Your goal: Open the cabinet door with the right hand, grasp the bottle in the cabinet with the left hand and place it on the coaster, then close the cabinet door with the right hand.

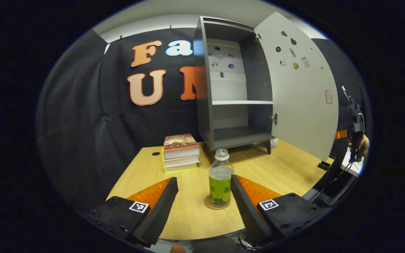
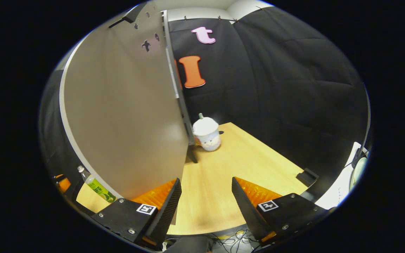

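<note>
We note the bottle (image 1: 220, 177), part full, upright on the coaster (image 1: 217, 204), cabinet (image 1: 236, 88) shelves bare, door (image 1: 299, 88) open, left gripper (image 1: 204, 186) and right gripper (image 2: 206, 188) both spread wide, holding nothing

Cabinet door (image 2: 125, 105) hides most of the bottle (image 2: 97, 186) behind it

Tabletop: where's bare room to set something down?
Free: the table between the bottle on its coaster and the open cabinet door; also right of the door, in front of the plush toy. Both cabinet shelves are bare. Crowded: the back left, by the stack of books.
</note>
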